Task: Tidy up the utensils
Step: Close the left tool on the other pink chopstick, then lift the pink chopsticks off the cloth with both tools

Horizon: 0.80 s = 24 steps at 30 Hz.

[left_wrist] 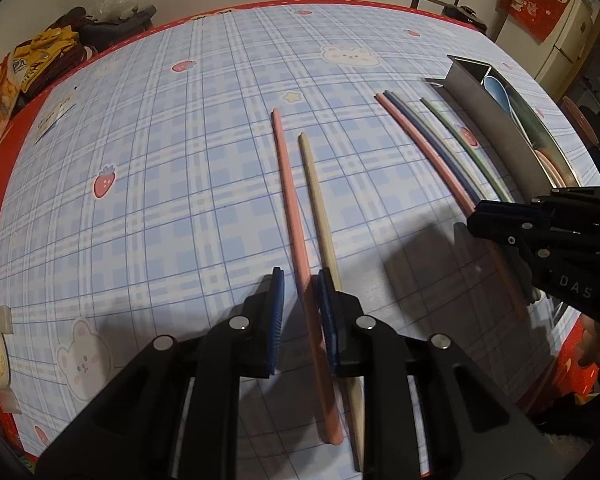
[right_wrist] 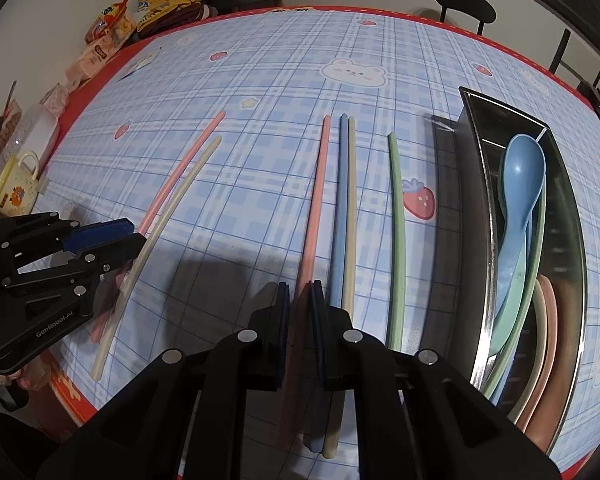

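Note:
Two chopsticks lie side by side on the checked tablecloth, a pink chopstick (left_wrist: 290, 200) and a beige chopstick (left_wrist: 316, 200). My left gripper (left_wrist: 300, 272) straddles the pink one near its thick end, open, with cloth showing beside its left pad. Further right lie another pink chopstick (right_wrist: 318, 200), a blue chopstick (right_wrist: 342, 200), a second beige chopstick (right_wrist: 352, 200) and a green chopstick (right_wrist: 396, 220). My right gripper (right_wrist: 299, 285) is shut on that right-hand pink chopstick, which still lies flat. A steel tray (right_wrist: 572, 240) at the right holds a blue spoon (right_wrist: 520, 184) with green and pink spoons.
Snack bags (right_wrist: 108, 28) and clothes pile up at the table's far left corner. A yellow cup (right_wrist: 16, 188) stands at the left edge. A black chair (right_wrist: 464, 4) stands behind the table. The red table border (right_wrist: 68, 384) runs close below both grippers.

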Each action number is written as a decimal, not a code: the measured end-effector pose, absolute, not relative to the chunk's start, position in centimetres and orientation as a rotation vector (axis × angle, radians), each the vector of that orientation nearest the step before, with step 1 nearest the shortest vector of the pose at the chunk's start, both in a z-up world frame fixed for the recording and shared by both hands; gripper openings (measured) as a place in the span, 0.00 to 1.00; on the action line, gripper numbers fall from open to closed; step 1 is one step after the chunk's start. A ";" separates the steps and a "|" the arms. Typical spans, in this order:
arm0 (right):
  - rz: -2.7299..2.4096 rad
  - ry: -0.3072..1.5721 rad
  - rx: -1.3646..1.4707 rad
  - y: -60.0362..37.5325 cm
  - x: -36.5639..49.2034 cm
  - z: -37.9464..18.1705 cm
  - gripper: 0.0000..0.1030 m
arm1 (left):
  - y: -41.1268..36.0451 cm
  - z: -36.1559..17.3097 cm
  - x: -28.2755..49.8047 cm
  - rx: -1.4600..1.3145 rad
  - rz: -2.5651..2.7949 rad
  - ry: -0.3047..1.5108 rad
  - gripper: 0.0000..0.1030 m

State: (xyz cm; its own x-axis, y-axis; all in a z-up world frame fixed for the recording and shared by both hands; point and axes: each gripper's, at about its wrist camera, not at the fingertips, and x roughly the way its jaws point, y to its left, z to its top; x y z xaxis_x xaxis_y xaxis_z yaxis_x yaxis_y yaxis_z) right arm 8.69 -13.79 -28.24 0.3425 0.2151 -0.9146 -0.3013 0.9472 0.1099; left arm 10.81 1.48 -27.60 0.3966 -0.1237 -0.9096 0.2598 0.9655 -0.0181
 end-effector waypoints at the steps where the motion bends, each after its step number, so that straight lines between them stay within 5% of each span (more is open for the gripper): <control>1: 0.333 1.175 -0.087 -13.7 8.7 -28.2 0.09 | 1.5 -27.6 10.8 0.131 -0.245 1.137 0.21; 18: 0.322 1.198 -0.201 -12.4 8.9 -28.1 0.10 | 2.5 -27.4 10.9 0.052 -0.263 1.142 0.20; 24: 0.334 1.226 -0.223 -12.2 9.2 -28.1 0.09 | 4.6 -27.4 10.9 -0.115 -0.244 1.180 0.10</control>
